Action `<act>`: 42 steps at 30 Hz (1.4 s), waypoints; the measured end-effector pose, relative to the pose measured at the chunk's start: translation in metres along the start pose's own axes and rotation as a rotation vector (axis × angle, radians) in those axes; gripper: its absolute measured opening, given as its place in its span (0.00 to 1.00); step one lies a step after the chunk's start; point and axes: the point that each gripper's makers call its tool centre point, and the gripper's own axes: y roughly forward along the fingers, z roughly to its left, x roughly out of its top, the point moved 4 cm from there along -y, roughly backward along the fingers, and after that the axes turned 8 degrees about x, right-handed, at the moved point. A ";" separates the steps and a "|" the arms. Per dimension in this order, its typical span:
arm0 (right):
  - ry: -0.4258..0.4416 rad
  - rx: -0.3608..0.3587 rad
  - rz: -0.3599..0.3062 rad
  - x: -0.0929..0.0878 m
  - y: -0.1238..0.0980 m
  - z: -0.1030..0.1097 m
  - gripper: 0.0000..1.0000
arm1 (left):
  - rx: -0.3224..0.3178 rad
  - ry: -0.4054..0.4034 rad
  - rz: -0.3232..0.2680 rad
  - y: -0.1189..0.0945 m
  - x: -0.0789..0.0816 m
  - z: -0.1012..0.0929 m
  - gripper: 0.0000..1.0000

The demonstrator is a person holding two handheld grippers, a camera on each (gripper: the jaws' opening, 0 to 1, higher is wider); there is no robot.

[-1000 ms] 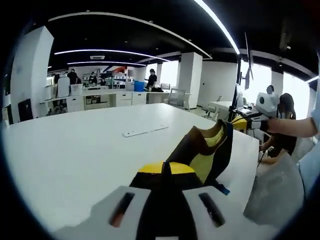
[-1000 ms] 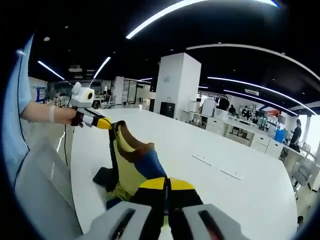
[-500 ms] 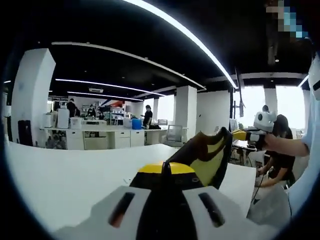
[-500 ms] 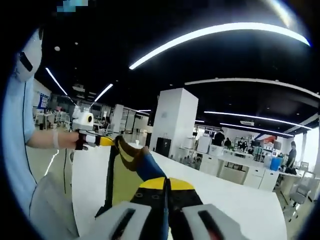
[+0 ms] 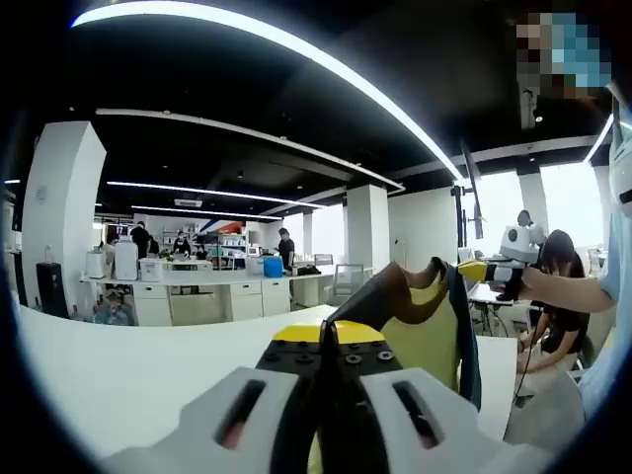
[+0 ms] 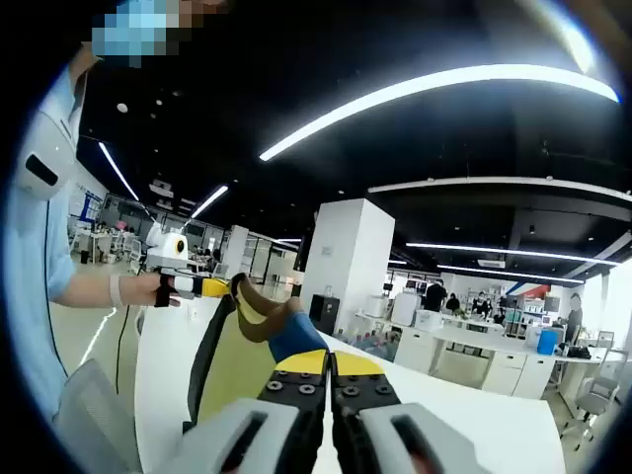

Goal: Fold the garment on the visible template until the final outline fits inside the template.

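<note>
A yellow garment (image 5: 423,331) with a brown collar and black and blue trim hangs stretched in the air between both grippers, above the white table (image 5: 118,365). In the left gripper view my left gripper (image 5: 326,341) is shut on one end of the cloth. My right gripper (image 5: 476,271) pinches the other end at the right. The right gripper view has my right gripper (image 6: 329,370) shut on the garment (image 6: 237,346), which runs left to my left gripper (image 6: 212,287). The table (image 6: 464,420) lies below.
A person's bare forearm (image 5: 573,291) and light blue sleeve (image 6: 39,257) hold the grippers. A grey chair (image 6: 84,420) stands by the table's edge. White pillars (image 5: 59,217), desks and several people fill the office behind, and one person (image 5: 558,296) sits at the right.
Both grippers have risen with the garment, lifting it off the table and spreading it between them. Both views have tilted up toward the ceiling.
</note>
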 end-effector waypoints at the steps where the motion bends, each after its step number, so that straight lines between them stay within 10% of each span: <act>1: 0.001 0.001 0.004 -0.004 0.002 -0.002 0.00 | -0.007 0.002 0.009 0.008 -0.009 0.002 0.00; 12: 0.107 0.015 0.236 -0.114 0.060 -0.057 0.00 | 0.030 -0.012 0.264 0.080 -0.114 0.052 0.00; 28: 0.215 0.013 0.502 -0.279 0.125 -0.120 0.00 | 0.039 -0.072 0.463 0.163 -0.252 0.088 0.00; 42: 0.277 -0.052 0.590 -0.330 0.167 -0.143 0.00 | 0.110 -0.090 0.618 0.182 -0.311 0.113 0.00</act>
